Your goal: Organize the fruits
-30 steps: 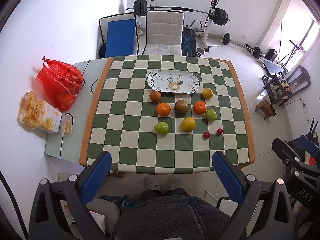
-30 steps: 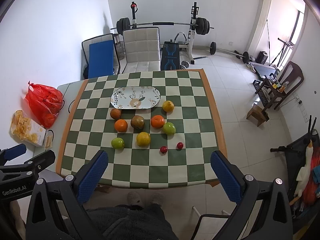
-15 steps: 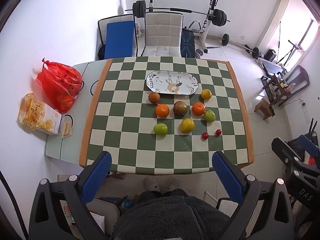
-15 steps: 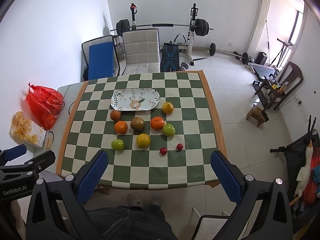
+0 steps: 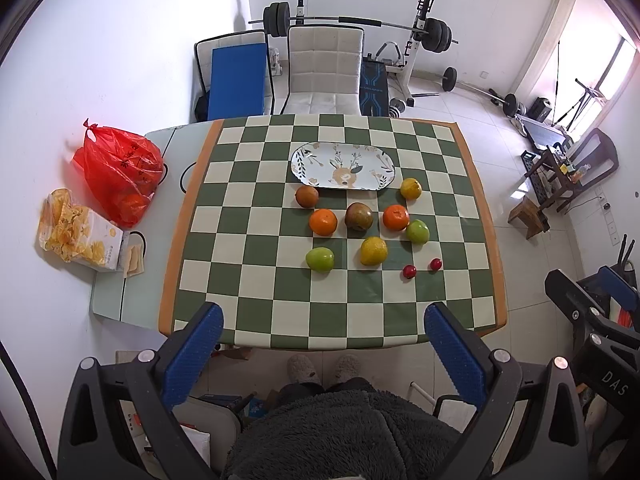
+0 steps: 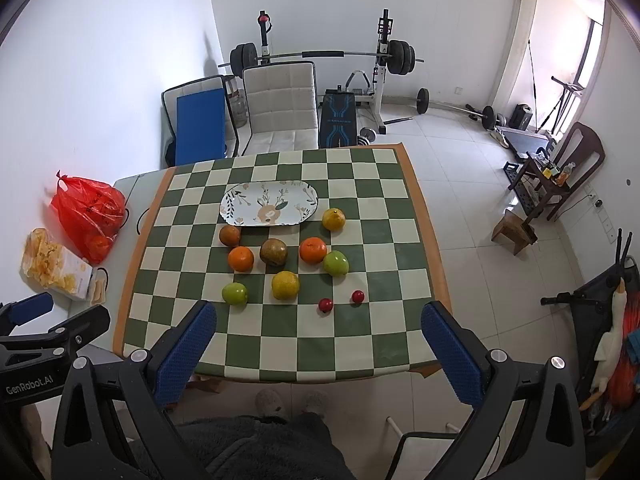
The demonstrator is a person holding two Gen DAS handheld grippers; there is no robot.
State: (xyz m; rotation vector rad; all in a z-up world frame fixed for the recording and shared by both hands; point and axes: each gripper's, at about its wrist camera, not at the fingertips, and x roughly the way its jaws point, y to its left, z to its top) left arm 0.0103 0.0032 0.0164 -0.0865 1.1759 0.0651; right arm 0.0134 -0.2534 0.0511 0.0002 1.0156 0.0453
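So far nothing is sorted: your oval plate sits bare at the far side of the worktop, and every fruit lies loose on the checked cloth just in front of it. You hold the left hand-held gripper and the right hand-held gripper high above the near edge, each with its jaws spread wide and gripping nothing. All the work is ahead of you.

Nearest the plate are a brownish round fruit and a yellow citrus. Behind those, two glossy oranges flank a dull brown-green fruit. Closer to you lie two smooth green apples, a dimpled yellow citrus and two small red fruits, likely to roll. The plate looks hard and glazed, with a floral print and a shallow rim. The gripper pads are blue and textured, which should help on the waxy skins.
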